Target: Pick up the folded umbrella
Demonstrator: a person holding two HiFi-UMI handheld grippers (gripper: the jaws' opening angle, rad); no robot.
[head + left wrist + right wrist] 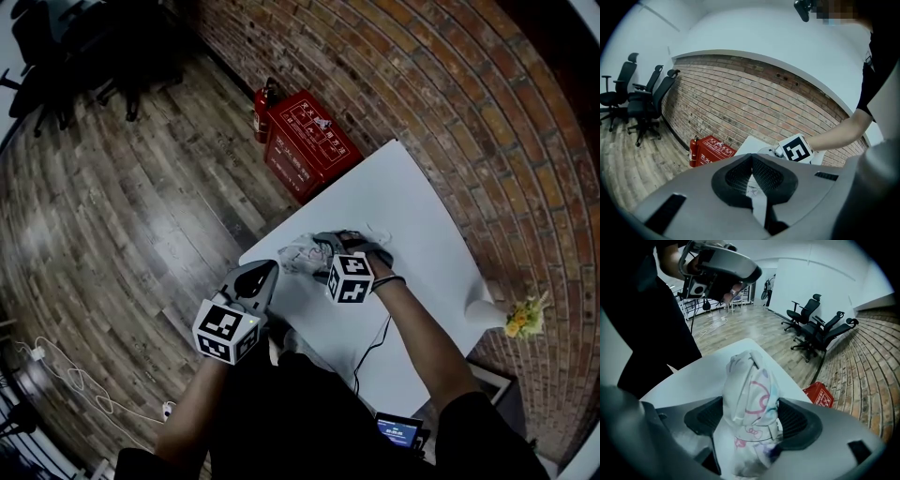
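Observation:
The folded umbrella (302,251), white fabric with pink and blue print, lies near the left corner of the white table (412,206). My right gripper (330,246) points steeply down over it. In the right gripper view the umbrella (750,390) stands between the two dark pads (799,420) and fills the gap; the jaws stand wide and do not squeeze it. My left gripper (266,274) hovers just off the table's left edge, near the umbrella, with its tips together and nothing held. Its marker cube is nearer the person. In the left gripper view its tips (751,158) meet, and the right gripper's marker cube (797,149) shows beyond.
A red fire-equipment box (309,145) and an extinguisher (261,111) stand on the wooden floor by the brick wall, behind the table. Yellow flowers (525,317) sit at the table's right edge. Office chairs (84,56) are at the far left. A white cable (56,370) lies on the floor.

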